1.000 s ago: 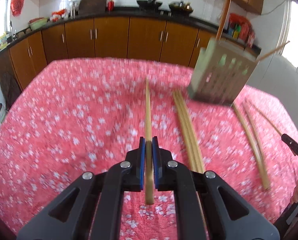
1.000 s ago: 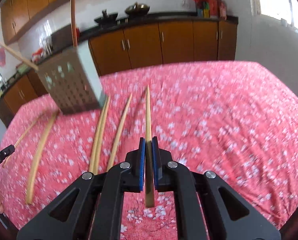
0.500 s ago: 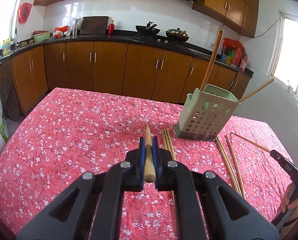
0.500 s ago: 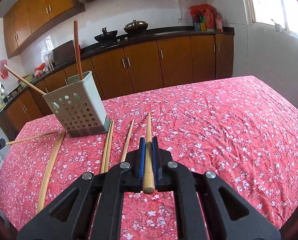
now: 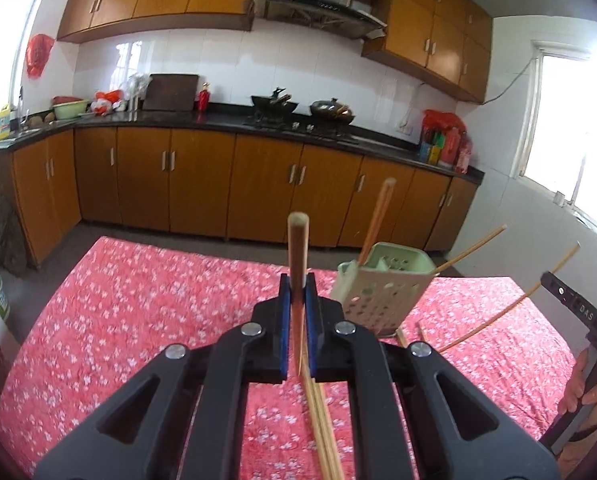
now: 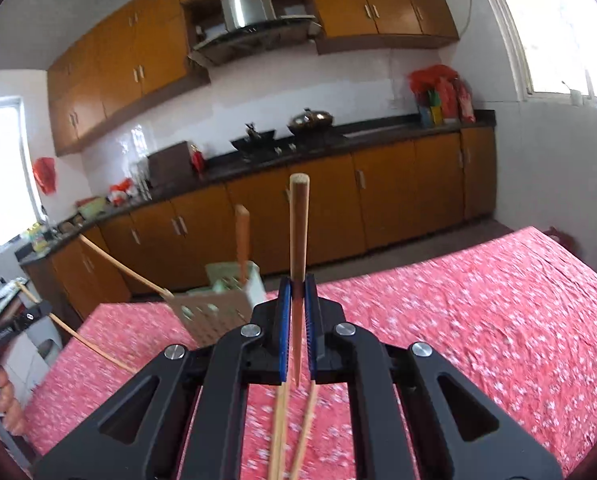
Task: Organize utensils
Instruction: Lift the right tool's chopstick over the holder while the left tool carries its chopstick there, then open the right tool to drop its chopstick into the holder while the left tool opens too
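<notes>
My left gripper (image 5: 298, 292) is shut on a wooden chopstick (image 5: 297, 248) that points up, lifted off the table. My right gripper (image 6: 297, 292) is shut on another wooden chopstick (image 6: 298, 232), also tilted up. A pale green perforated utensil holder (image 5: 382, 292) stands on the table ahead and right of the left gripper, with two chopsticks sticking out of it; it also shows in the right wrist view (image 6: 218, 308), ahead and left. The right gripper's chopstick shows in the left wrist view (image 5: 510, 308) at the right.
Loose chopsticks lie on the red floral tablecloth (image 5: 138, 312) below the left gripper (image 5: 322, 432) and below the right gripper (image 6: 282, 432). Brown kitchen cabinets (image 5: 202, 188) and a black counter stand behind the table.
Both grippers have risen and tilted up, lifting their chopsticks off the table until they point upward. The holder now sits lower in both views.
</notes>
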{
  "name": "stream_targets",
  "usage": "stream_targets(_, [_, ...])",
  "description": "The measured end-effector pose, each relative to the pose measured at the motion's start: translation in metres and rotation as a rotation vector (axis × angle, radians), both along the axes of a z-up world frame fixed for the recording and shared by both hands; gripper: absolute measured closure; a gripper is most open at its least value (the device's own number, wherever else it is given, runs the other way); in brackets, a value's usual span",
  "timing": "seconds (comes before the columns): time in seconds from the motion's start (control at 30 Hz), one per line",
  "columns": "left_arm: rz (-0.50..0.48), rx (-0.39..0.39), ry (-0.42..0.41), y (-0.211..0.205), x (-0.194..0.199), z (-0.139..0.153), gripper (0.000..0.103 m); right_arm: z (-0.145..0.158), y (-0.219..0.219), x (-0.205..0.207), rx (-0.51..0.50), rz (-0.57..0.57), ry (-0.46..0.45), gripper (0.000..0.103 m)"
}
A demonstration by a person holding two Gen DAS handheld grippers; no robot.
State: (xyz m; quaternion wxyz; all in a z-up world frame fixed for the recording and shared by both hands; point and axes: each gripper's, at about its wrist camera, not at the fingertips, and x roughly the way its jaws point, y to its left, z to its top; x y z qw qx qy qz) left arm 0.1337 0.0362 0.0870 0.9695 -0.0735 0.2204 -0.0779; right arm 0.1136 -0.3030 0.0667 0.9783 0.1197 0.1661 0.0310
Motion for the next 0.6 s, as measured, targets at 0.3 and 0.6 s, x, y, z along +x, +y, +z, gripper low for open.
stream_targets(0.3, [-0.086, -0.045, -0.107, -0.031, -0.001, 0.044, 0.095, 0.042, 0.018, -0.003, 0.034, 0.088, -0.128, 0.096])
stream_targets(0.6, [-0.083, -0.084, -0.249, -0.059, 0.013, 0.086, 0.095, 0.069, 0.030, 0.018, 0.040, 0.063, -0.240, 0.096])
